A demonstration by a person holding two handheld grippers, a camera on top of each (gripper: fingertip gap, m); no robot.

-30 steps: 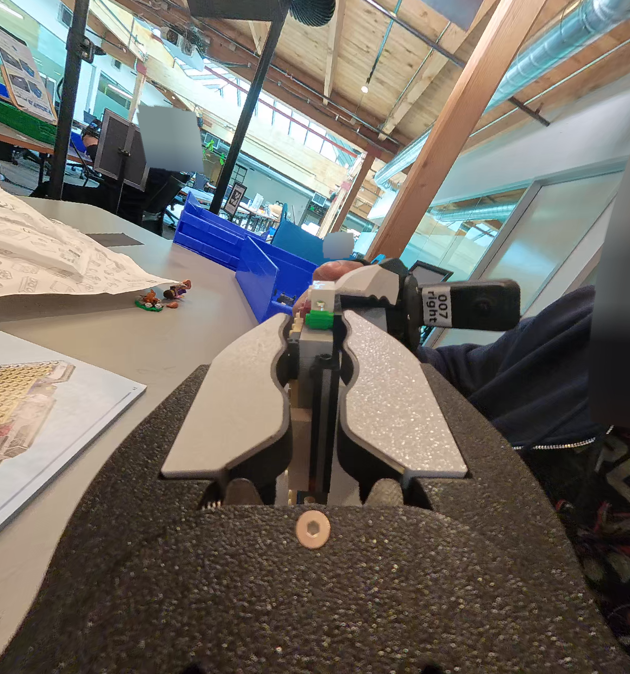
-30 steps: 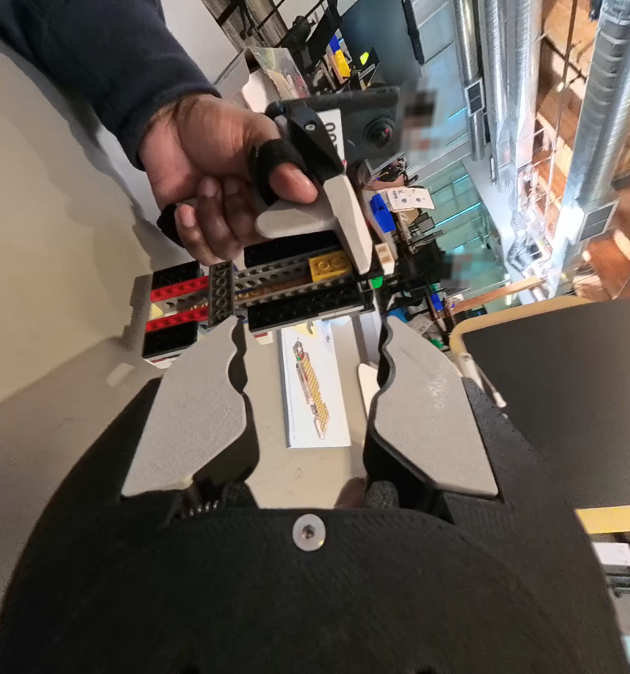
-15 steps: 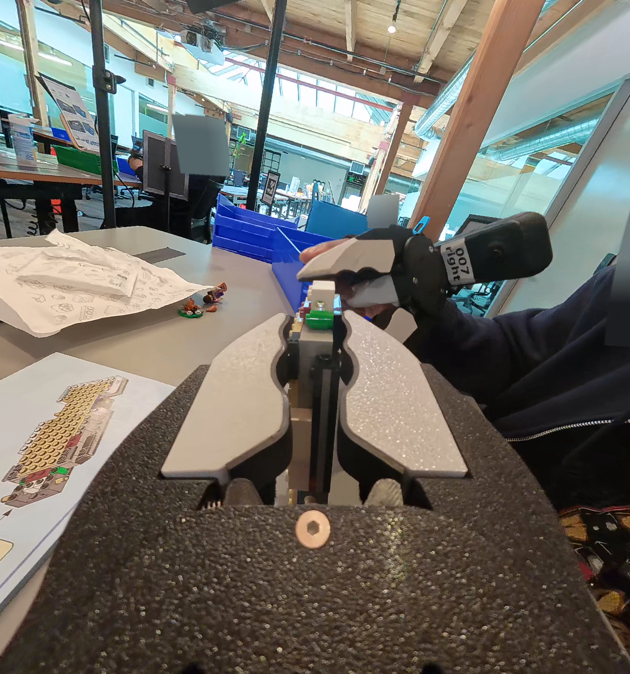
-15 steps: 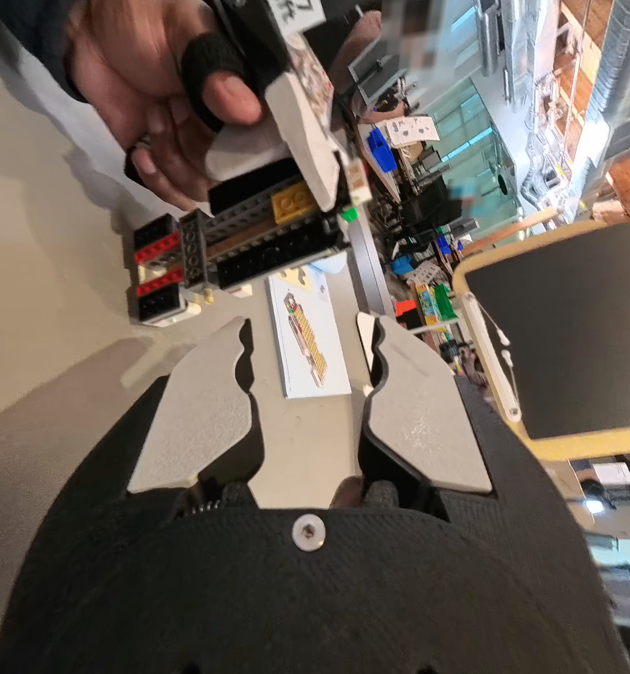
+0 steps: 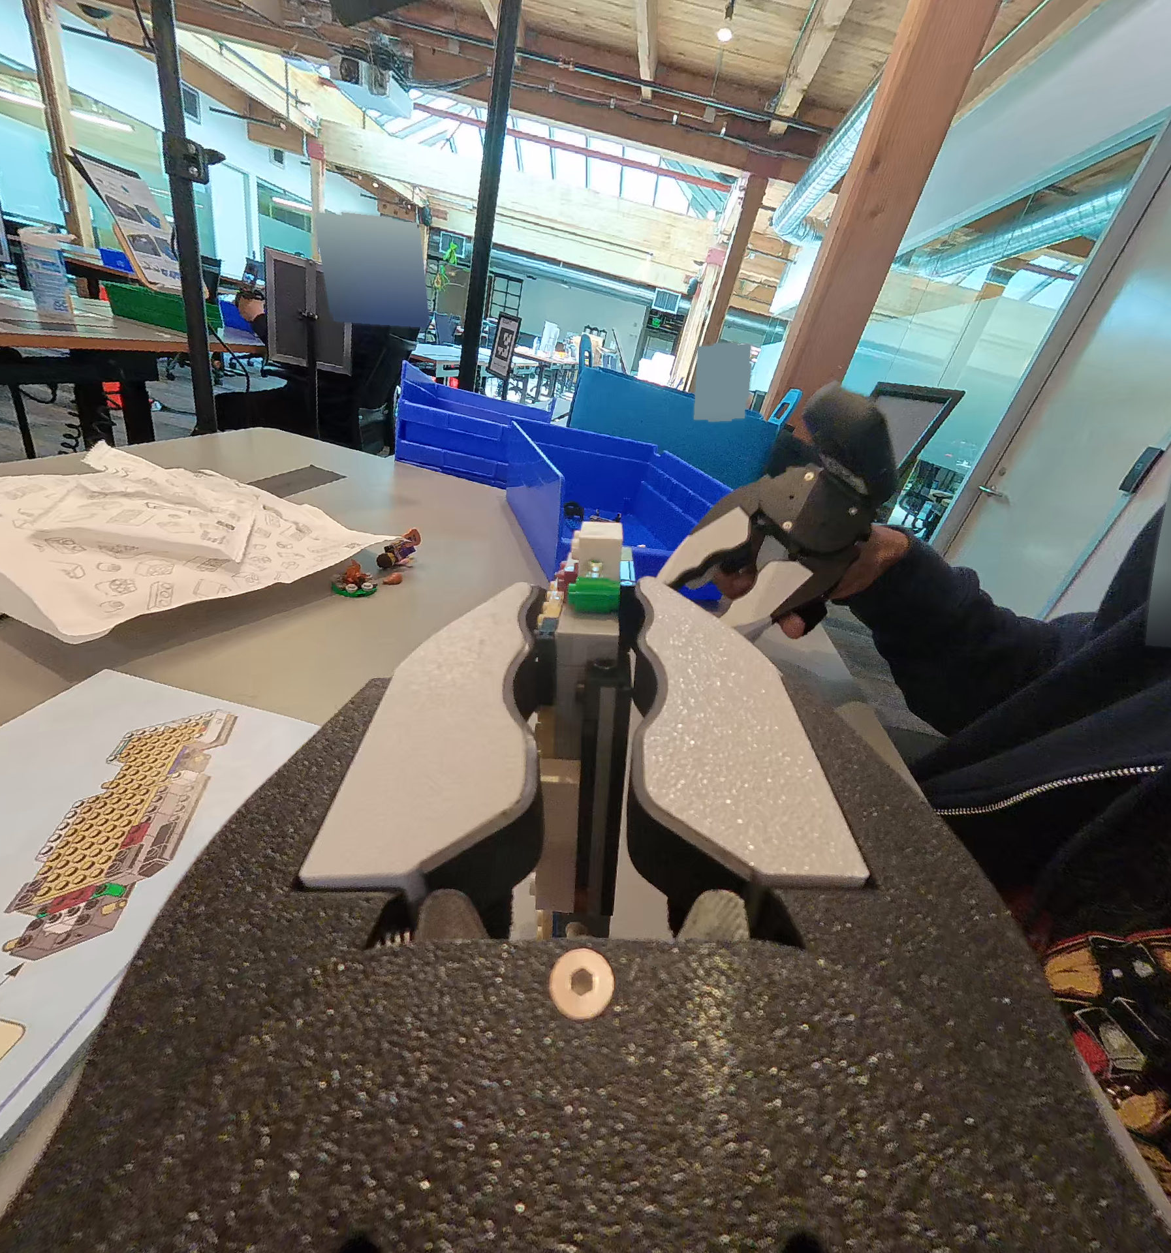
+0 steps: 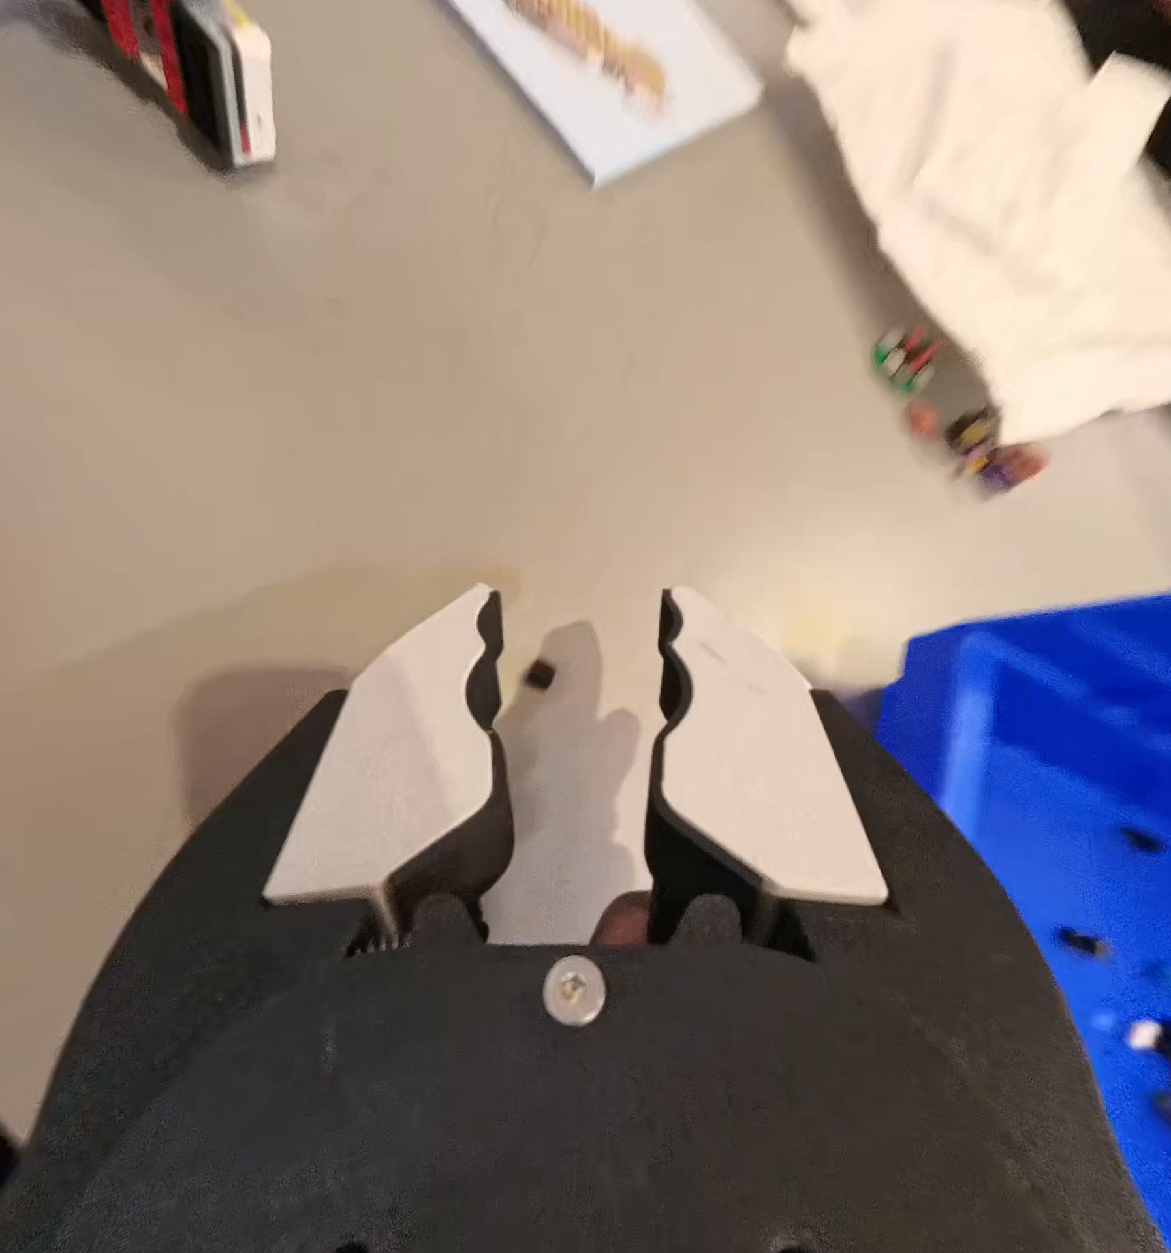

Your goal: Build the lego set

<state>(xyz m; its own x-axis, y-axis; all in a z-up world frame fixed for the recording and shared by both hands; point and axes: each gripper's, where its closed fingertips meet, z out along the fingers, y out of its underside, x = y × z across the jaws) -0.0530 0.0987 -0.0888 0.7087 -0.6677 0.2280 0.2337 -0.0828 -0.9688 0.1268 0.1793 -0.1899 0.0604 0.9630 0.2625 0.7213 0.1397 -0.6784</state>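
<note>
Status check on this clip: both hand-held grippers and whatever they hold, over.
Left hand-held gripper clamped on grey brick build. Right hand-held gripper open, empty, above table; small black piece below it. Blue bin alongside.

A: What colours sit at the middle of the left wrist frame?
B: A grey, black and tan brick model (image 5: 586, 685), topped green and white, between pale grey fingers (image 5: 447, 732).
A: And around it?
B: Blue bins (image 5: 637, 474) upper centre; white paper (image 5: 128, 542) with line drawings at left; beige-grey counter (image 6: 298, 407).
</note>
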